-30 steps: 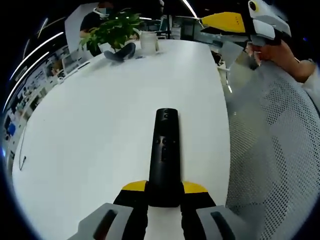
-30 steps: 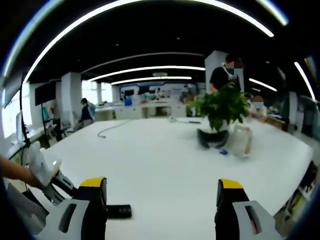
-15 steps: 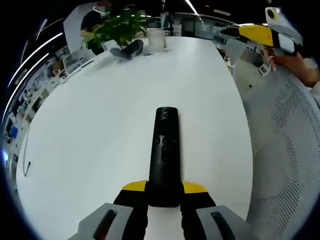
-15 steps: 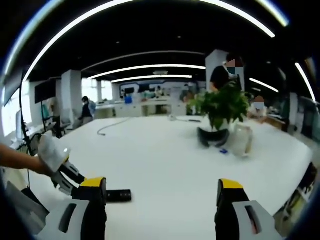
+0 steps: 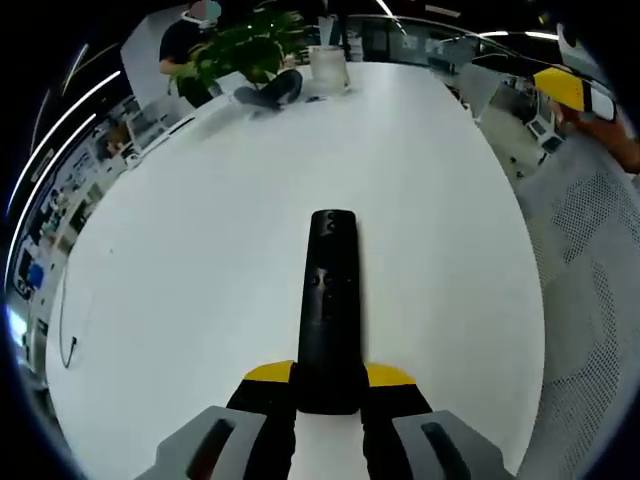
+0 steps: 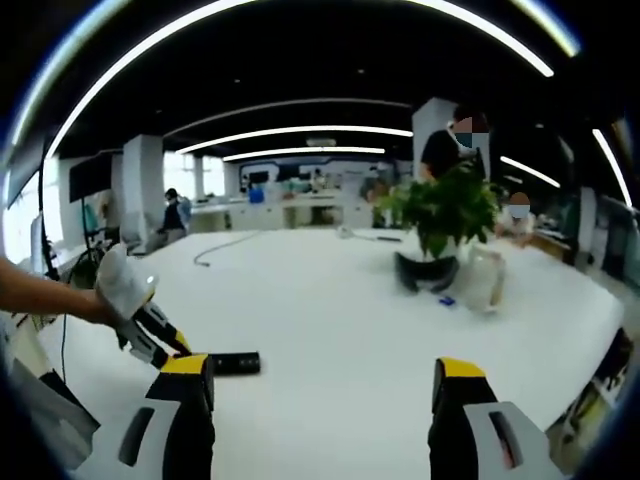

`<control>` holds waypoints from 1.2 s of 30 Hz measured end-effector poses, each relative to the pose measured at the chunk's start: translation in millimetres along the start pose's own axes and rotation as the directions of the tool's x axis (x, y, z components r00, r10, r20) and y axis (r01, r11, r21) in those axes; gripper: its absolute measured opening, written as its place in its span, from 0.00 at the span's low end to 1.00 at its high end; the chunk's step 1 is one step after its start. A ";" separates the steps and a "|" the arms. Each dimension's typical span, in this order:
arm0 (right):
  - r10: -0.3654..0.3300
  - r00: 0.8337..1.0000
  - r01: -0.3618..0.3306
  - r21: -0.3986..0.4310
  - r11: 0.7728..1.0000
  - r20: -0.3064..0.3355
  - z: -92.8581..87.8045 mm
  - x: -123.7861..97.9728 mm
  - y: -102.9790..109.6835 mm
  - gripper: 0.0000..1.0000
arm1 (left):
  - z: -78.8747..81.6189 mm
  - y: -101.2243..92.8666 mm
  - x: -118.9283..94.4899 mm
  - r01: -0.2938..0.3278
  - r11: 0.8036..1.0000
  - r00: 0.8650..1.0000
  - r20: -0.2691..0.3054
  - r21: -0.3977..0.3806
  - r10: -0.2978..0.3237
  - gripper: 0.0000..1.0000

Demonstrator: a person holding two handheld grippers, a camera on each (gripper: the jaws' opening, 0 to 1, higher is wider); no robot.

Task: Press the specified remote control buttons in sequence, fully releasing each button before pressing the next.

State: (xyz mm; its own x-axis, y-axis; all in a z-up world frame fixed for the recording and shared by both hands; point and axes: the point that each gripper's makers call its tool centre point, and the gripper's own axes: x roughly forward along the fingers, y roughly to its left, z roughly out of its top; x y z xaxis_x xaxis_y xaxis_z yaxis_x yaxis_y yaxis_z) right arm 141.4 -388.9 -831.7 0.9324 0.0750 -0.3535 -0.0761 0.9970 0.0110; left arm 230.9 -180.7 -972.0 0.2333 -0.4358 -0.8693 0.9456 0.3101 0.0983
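Left tongs (image 5: 328, 400) were clamped on the near end of the black remote control (image 5: 329, 300); it stuck straight out ahead between the yellow tips, button face up, above the white table (image 5: 180, 260). Right tongs (image 6: 325, 395) stood open, nothing between the jaws, well apart from the remote, which sat low left in the right gripper view. Potted plant (image 6: 440, 215) and a clear jar (image 6: 484, 281) stood at the table's far side.

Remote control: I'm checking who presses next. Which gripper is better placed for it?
Right. The left gripper is shut on the remote control, while the right gripper is open and empty, so probably free to press.
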 end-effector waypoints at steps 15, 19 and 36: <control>-0.011 1.000 0.011 -0.009 1.000 -0.019 -3.6 2.1 -2.6 0.87 | 7.4 44.9 10.8 -0.010 0.999 0.998 -0.056 0.044 0.013 0.23; -0.017 1.000 0.016 -0.020 1.000 -0.019 -4.0 2.7 -2.6 0.87 | 9.7 52.7 13.0 -0.015 0.998 0.997 -0.069 0.066 0.020 0.23; -0.014 0.999 0.012 -0.049 0.999 -0.041 -8.1 5.3 0.4 0.87 | 13.3 92.3 19.6 -0.009 0.987 0.993 -0.111 0.163 0.028 0.23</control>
State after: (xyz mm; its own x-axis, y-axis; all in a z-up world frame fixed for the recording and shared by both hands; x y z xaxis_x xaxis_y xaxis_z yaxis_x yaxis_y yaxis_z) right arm 143.4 -388.3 -841.2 0.9182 0.0603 -0.3916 -0.0819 0.9959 -0.0387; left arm 325.7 -171.8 -973.5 0.2327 -0.3303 -0.9147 0.9677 0.1720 0.1841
